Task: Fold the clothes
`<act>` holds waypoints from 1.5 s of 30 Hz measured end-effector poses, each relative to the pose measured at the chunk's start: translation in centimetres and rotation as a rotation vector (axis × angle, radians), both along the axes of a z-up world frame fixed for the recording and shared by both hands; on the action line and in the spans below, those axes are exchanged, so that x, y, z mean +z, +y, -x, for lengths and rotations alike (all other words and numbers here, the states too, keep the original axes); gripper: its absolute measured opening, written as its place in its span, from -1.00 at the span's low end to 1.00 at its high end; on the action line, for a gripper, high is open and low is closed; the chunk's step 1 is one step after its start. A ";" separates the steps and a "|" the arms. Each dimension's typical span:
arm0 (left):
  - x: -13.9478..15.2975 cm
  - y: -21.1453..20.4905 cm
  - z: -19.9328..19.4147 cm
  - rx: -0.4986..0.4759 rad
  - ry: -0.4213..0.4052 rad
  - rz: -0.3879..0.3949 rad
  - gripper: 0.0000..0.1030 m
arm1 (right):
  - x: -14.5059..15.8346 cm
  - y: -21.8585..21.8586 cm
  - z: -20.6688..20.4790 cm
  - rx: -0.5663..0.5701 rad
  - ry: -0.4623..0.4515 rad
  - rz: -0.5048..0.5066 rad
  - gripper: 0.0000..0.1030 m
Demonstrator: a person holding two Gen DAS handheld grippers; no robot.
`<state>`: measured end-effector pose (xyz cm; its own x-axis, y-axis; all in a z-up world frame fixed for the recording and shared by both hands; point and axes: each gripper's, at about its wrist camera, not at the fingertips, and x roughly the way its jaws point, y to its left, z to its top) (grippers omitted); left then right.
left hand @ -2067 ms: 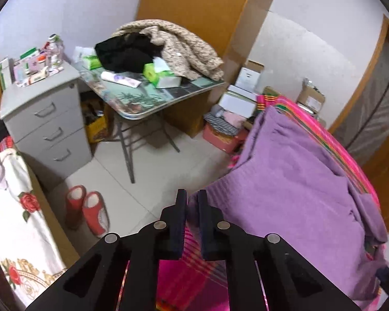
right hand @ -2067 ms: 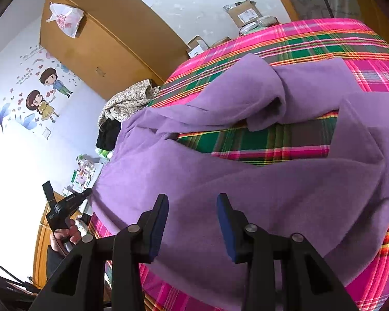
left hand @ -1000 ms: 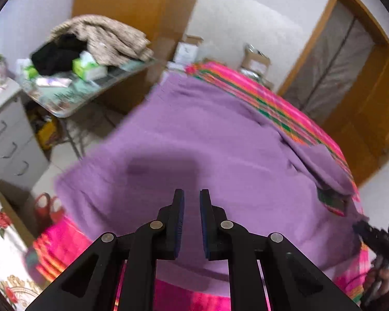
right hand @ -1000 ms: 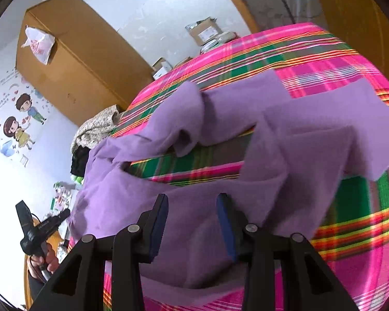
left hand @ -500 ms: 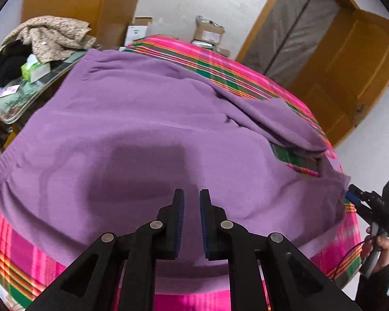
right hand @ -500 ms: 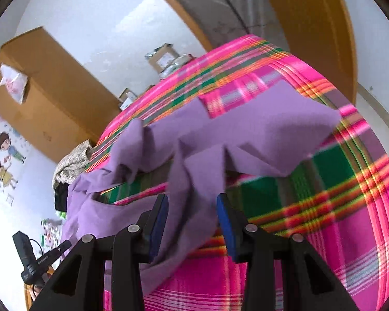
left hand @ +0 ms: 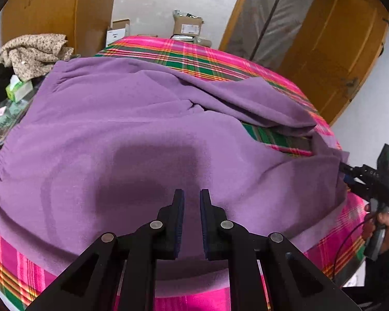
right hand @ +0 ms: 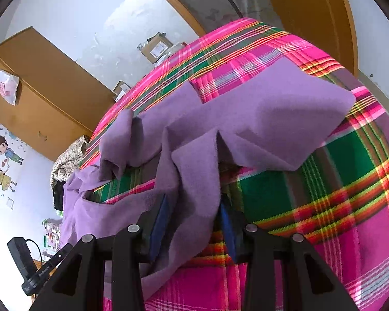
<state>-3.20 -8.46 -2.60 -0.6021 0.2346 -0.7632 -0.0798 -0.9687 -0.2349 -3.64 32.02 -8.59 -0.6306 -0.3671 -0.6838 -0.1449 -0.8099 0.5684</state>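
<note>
A purple sweater (left hand: pixel 132 134) lies spread over the pink and green plaid bedspread (left hand: pixel 194 57), its sleeve (left hand: pixel 259 101) folded across the far side. My left gripper (left hand: pixel 192 202) hovers over the sweater's near part with a narrow gap and nothing between its fingers. In the right wrist view the sweater (right hand: pixel 267 119) is bunched in folds. My right gripper (right hand: pixel 194 204) is open, and a purple fold drapes down between its blue pads (right hand: pixel 160 220). The left view shows the right gripper (left hand: pixel 355 176) at the sweater's right edge.
A person's hand (left hand: pixel 381 223) holds the right gripper beside the bed. At the left stand a side table with a heap of clothes (left hand: pixel 31 51) and a tissue box (left hand: pixel 18 89). Cardboard boxes (left hand: pixel 186 27), a wardrobe (left hand: pixel 51 7) and a door (left hand: pixel 337 51) lie behind the bed.
My left gripper let go of the sweater's edge and swung from the table side to over the sweater. My right gripper moved to the garment's end, where a fold now lies between its fingers.
</note>
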 end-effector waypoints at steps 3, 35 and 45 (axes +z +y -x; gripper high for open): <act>0.0 0.5 0.2 0.011 0.003 0.033 -0.76 | 0.0 0.0 0.0 0.003 0.003 0.000 -0.23; -1.6 2.7 -0.1 -0.042 0.001 0.090 -0.74 | -0.8 0.7 -0.3 -0.025 -0.001 0.007 -0.94; -0.8 3.9 -1.4 -0.092 0.025 0.074 -0.74 | 3.7 0.6 -3.9 -0.028 0.128 -0.034 -0.95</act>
